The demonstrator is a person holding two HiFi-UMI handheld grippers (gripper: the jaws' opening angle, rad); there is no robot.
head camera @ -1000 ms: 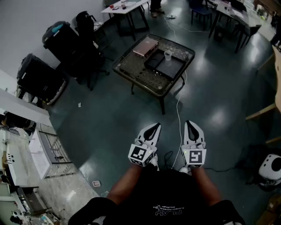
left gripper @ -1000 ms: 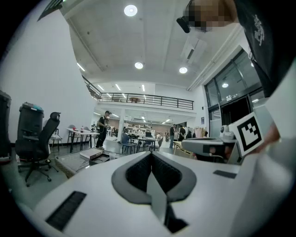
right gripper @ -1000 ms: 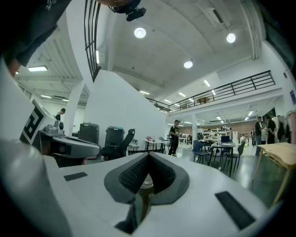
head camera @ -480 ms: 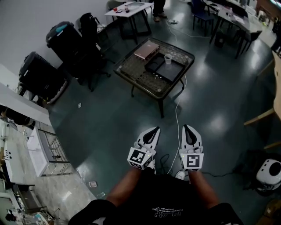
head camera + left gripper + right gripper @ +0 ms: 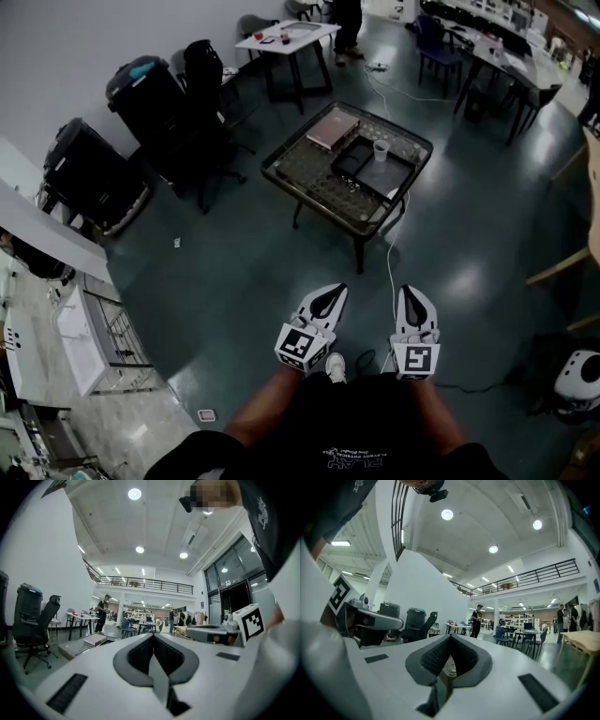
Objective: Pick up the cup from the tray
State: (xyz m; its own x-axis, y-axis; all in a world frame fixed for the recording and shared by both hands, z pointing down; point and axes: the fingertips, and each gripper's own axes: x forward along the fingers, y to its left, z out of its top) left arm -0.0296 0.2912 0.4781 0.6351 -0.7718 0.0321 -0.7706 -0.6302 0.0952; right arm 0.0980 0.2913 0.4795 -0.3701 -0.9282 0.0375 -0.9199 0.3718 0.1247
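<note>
We hold both grippers close in front of us, side by side, well apart from the desk (image 5: 302, 178). The left gripper (image 5: 328, 292) has its jaws pressed together with nothing between them; in its own view the dark pads meet in a single line. The right gripper (image 5: 413, 291) is the same, with its jaws closed tight and empty. Both point level across the room.

The desk is a low, glass-topped one standing far ahead of us on the dark floor. The cup (image 5: 381, 149), pale and upright, stands at the far corner of the black tray (image 5: 386, 178), on the right half of the desk. A flat pinkish box (image 5: 333, 129) lies just left of the tray, by the far edge. A white cable (image 5: 392, 267) runs across the floor from the desk towards us. A black office chair (image 5: 208, 89) stands to the left of the desk.
</note>
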